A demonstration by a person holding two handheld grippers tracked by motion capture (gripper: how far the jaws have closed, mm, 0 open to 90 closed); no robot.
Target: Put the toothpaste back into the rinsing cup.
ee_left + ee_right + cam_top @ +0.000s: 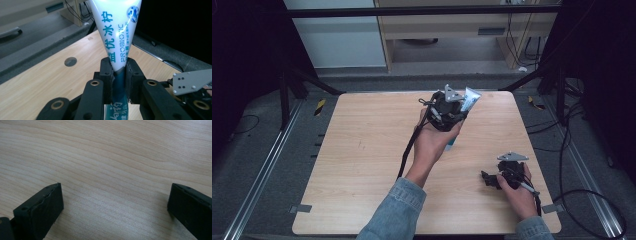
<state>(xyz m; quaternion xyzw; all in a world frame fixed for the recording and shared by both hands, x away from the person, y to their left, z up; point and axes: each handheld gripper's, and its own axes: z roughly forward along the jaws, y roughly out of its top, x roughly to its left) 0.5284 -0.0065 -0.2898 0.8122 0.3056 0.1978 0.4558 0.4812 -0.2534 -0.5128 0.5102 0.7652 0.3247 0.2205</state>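
A white and teal toothpaste tube (467, 102) is held up over the far middle of the wooden table (362, 150). My left gripper (452, 114) is shut on it. In the left gripper view the two black pads (107, 75) squeeze the tube (116, 30) at its narrow teal part, and the wide white crimped end points away from the camera. My right gripper (489, 180) rests low at the near right of the table. In the right gripper view its jaws stand wide apart over bare wood, and the right gripper (115, 202) holds nothing.
The table is bordered by grey floor and metal rails (267, 165). A light wood cabinet (452, 30) and hanging cables (517, 40) stand beyond the far edge. A small dark round mark (70, 61) is on the tabletop to the left of the tube.
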